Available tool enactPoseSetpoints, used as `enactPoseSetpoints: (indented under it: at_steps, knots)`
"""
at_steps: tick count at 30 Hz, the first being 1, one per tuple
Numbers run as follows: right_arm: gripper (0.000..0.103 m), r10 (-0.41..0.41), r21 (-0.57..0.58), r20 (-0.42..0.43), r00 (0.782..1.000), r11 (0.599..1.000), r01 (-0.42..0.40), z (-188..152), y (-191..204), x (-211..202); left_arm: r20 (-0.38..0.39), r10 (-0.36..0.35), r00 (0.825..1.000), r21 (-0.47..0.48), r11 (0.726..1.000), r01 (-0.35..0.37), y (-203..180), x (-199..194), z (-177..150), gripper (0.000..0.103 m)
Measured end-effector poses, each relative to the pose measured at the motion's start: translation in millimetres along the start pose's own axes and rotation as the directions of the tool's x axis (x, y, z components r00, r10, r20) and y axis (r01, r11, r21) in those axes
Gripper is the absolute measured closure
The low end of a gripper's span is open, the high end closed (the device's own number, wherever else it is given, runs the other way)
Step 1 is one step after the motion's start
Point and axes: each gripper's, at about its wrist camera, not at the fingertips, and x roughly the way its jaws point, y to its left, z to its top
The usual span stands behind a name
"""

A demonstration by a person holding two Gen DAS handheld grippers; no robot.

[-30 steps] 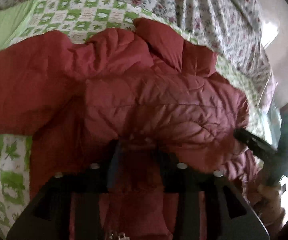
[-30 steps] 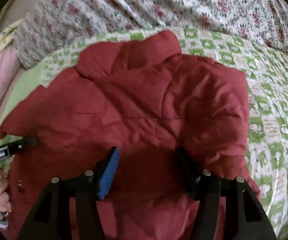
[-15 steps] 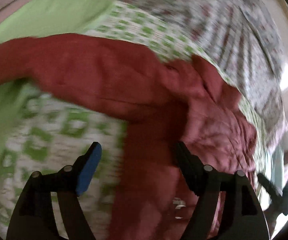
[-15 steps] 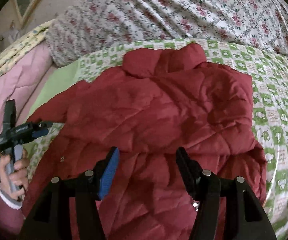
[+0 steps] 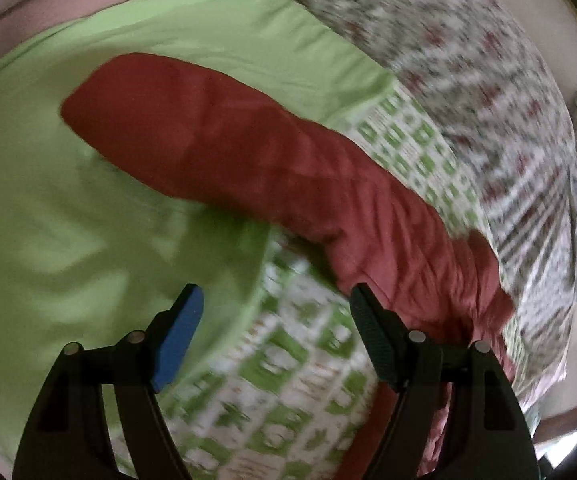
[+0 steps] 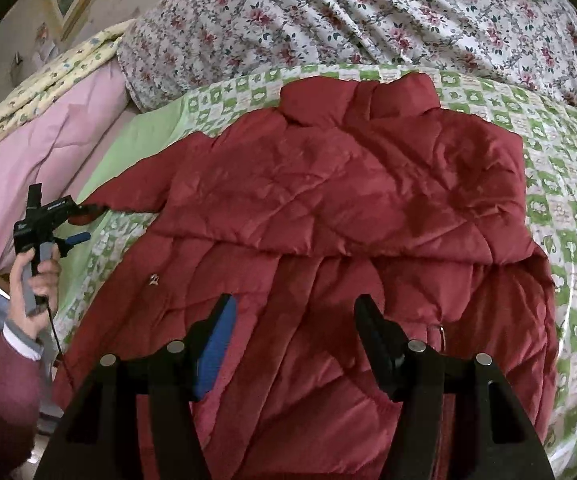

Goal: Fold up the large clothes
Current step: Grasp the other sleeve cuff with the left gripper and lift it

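One padded, quilted dark-red jacket point(image 6: 340, 216) lies spread across the green-and-white patterned quilt point(image 6: 560, 240) of a bed, collar toward the floral bedding point(image 6: 368, 12), its one outstretched sleeve point(image 5: 216, 140) reaching over a plain green sheet point(image 5: 48, 184). The left tool point(image 5: 274, 322) hovers released near that sleeve, nothing between its two fingers; the right tool point(image 6: 294, 328), also released, hangs above the jacket's lower body without gripping it. The person's hand point(image 6: 34, 280) grips the left tool's handle at the bedside. The likely risk: the puffy, slippery fabric could slide from a shallow pinch, or the sleeve could spring back open once folded inward. Counted: one jacket, two tools, one pink blanket point(image 6: 36, 148) at the edge.
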Motion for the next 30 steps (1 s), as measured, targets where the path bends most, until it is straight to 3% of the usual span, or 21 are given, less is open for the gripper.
enactPoseSetpoints:
  at_steps: [3,6,13,16,17,18,19,25,30]
  knots:
    - [0.040,0.004,0.005,-0.001,1.000,1.000,-0.004,-3,0,-3,-0.010,0.030,1.000,-0.066,0.997,-0.031,18,5,11,0.027]
    - [0.040,0.004,0.009,0.001,1.000,1.000,-0.004,-6,0,-5,-0.010,0.000,1.000,-0.130,0.992,-0.002,32,11,21,0.027]
    - [0.040,-0.001,0.015,-0.015,1.000,1.000,0.002,-11,0,-2,0.083,-0.005,0.997,-0.191,0.981,0.020,46,12,56,0.027]
    - [0.040,0.001,0.017,-0.027,1.000,1.000,-0.001,-15,-1,1,0.112,0.025,0.993,-0.196,0.981,-0.003,48,15,71,0.029]
    - [0.040,0.001,0.017,-0.030,1.000,1.000,-0.001,-16,-1,2,0.119,0.037,0.992,-0.189,0.982,-0.014,46,16,75,0.049]
    - [0.040,0.002,0.015,-0.033,0.999,1.000,-0.002,-17,-1,3,0.122,0.048,0.991,-0.178,0.984,-0.026,46,15,78,0.080]
    - [0.040,0.005,0.014,-0.035,0.999,1.000,-0.004,-18,-1,3,0.122,0.056,0.991,-0.162,0.986,-0.036,43,14,79,0.089]
    - [0.040,0.005,0.016,-0.032,0.999,1.000,-0.005,-19,-3,3,0.207,0.007,0.978,-0.039,0.999,0.001,10,-19,70,0.093]
    - [0.040,0.014,0.035,-0.023,1.000,0.999,-0.014,-16,-7,1,0.271,-0.107,0.957,0.098,0.992,0.084,-33,-58,56,0.094]
